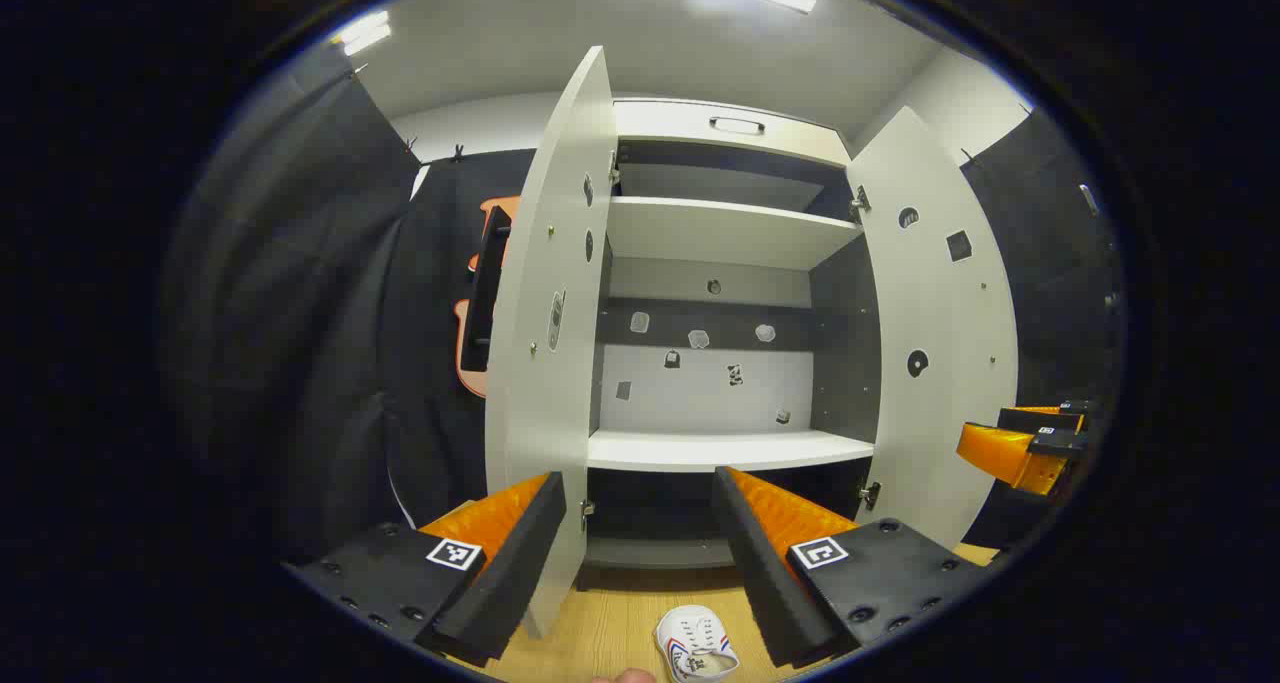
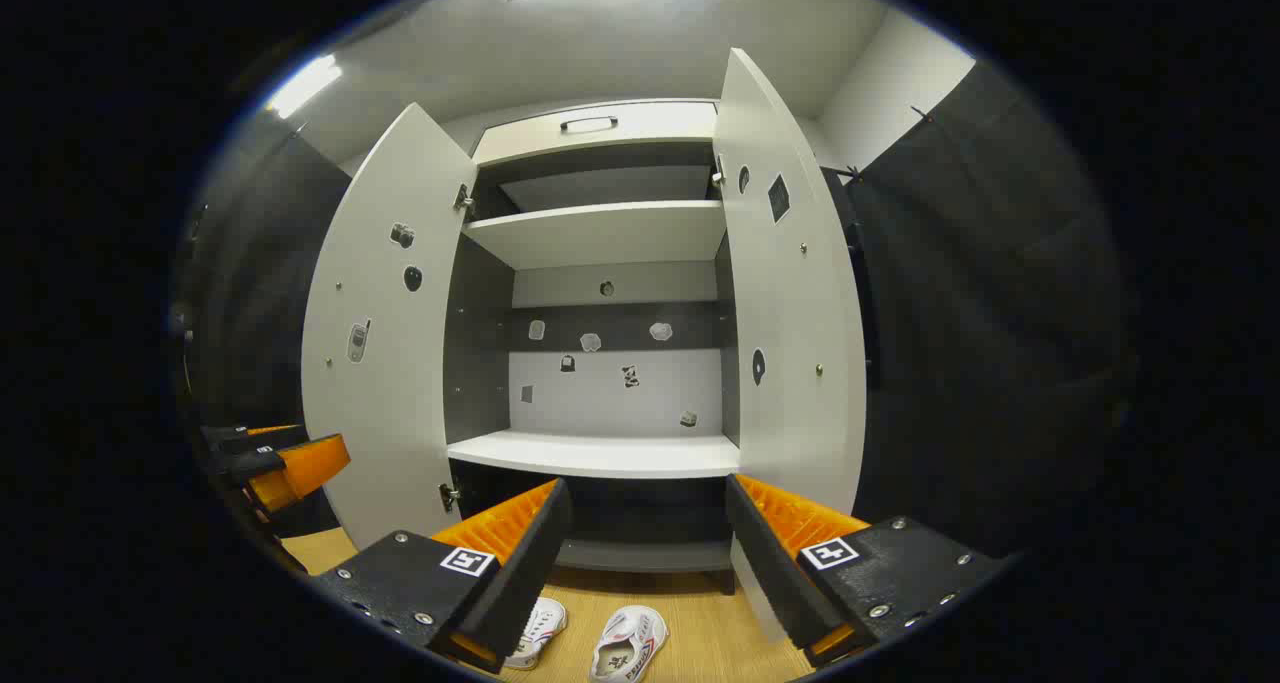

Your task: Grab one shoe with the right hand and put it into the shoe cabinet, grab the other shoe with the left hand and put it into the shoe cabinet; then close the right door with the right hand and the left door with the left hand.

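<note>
Meanwhile both shoes [image 2: 628,643] lie on the floor [image 2: 700,623] before the open cabinet [image 2: 600,453]; left gripper [image 1: 640,533] and right gripper [image 2: 645,538] hang apart, empty.

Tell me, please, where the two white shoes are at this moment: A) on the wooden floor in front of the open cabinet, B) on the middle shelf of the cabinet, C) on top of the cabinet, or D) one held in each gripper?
A: in the right gripper view both white shoes lie side by side on the wooden floor before the cabinet, whose doors stand open, and both the right gripper and the left gripper are open and hold nothing.
</note>
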### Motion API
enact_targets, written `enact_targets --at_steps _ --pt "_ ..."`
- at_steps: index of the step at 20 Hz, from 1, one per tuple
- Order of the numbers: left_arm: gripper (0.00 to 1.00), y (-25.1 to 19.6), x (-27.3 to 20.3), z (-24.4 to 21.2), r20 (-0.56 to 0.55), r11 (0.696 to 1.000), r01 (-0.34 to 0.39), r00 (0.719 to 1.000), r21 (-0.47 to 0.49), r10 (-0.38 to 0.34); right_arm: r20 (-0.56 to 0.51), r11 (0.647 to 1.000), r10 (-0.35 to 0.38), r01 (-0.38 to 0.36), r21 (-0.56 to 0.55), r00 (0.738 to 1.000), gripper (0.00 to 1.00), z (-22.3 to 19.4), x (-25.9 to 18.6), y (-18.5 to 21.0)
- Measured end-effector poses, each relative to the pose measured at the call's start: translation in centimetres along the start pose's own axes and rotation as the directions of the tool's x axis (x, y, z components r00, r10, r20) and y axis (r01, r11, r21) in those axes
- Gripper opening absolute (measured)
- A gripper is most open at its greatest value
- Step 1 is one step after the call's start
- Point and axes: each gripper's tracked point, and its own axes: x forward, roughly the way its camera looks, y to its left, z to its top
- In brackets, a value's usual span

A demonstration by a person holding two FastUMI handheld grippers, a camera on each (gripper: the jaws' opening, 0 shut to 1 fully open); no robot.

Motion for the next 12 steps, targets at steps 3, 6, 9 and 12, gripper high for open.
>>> enact_targets --at_steps 3,6,9,12 --pt "0.97 -0.06 0.03 -0.01 -0.003 1.000 0.002 1.000 -0.002 -0.002 0.003 1.000 -0.006 0.006 0.001 1.000 0.95 0.03 -0.04 -0.12" --pt "0.96 -0.01 0.01 -0.07 -0.006 1.000 0.001 1.000 -0.003 -0.001 -0.001 1.000 -0.010 0.010 0.001 1.000 0.95 -0.17 -0.06 -0.22" --pt "0.96 -0.03 0.00 -0.02 -0.006 1.000 0.001 1.000 -0.003 -0.001 0.001 1.000 -0.014 0.014 -0.001 1.000 0.95 -0.11 -0.10 -0.23" --pt "0.99 -0.02 0.04 -0.08 -0.006 1.000 0.000 1.000 -0.007 0.000 0.003 1.000 -0.014 0.014 -0.005 1.000 0.95 -0.08 -0.21 -0.23"
